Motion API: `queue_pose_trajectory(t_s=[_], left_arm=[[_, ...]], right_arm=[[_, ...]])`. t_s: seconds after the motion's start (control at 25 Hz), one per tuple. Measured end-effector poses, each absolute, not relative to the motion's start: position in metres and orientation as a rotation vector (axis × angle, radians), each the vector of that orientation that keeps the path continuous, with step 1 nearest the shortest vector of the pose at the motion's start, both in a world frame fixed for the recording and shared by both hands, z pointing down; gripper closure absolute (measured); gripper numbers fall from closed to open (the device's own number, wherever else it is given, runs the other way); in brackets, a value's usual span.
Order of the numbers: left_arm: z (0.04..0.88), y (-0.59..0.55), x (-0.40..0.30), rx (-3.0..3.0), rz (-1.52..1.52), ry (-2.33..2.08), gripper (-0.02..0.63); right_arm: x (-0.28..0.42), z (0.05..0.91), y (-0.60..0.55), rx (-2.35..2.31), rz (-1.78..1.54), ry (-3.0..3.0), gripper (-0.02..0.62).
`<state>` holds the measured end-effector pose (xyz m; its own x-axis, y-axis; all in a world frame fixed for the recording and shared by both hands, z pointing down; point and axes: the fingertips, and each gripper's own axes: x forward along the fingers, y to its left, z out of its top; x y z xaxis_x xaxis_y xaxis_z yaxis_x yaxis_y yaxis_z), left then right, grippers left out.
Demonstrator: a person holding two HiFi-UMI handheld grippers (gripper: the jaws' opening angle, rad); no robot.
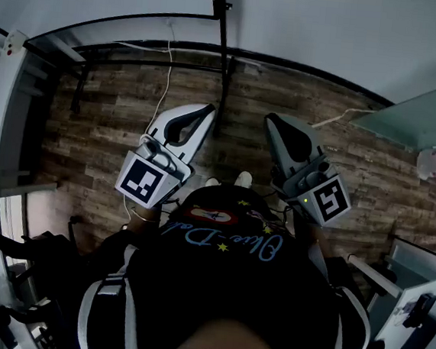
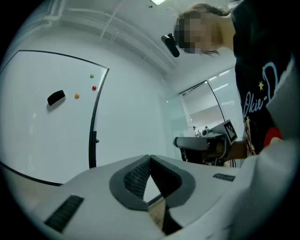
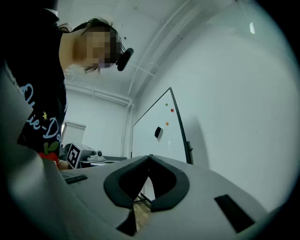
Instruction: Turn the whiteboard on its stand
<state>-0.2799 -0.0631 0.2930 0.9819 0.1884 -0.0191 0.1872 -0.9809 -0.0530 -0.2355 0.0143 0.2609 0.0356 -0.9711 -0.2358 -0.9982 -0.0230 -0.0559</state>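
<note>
Head view dim and murky: shirt (image 1: 222,293) near black, plank floor (image 1: 100,128) underexposed. Both gripper views bright, cool, even. Ceiling light (image 2: 158,2) glares at top edge. Soft shadow on wall (image 3: 243,93) beside whiteboard (image 3: 157,122). Heavy fisheye bending, black vignetted corners, close foreground soft.

Light-blue cursive lettering (image 1: 223,239) on the person's black shirt (image 1: 229,301) can be read in part as "Okie-Do"; the remaining letters are cut off in every view. The black-and-white square markers (image 1: 150,180) are coded patterns, with no letters or numbers.
</note>
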Motion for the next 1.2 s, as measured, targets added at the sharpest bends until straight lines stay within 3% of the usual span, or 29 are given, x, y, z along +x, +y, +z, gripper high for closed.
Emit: queue_pose_trajectory(t_s=[1.2], left_arm=[[0.293,-0.045,-0.222,-3.047,-0.009,-0.301,0.591]], right_arm=[[-0.179,0.268,0.043,-2.096,0.208,1.983,0.569]])
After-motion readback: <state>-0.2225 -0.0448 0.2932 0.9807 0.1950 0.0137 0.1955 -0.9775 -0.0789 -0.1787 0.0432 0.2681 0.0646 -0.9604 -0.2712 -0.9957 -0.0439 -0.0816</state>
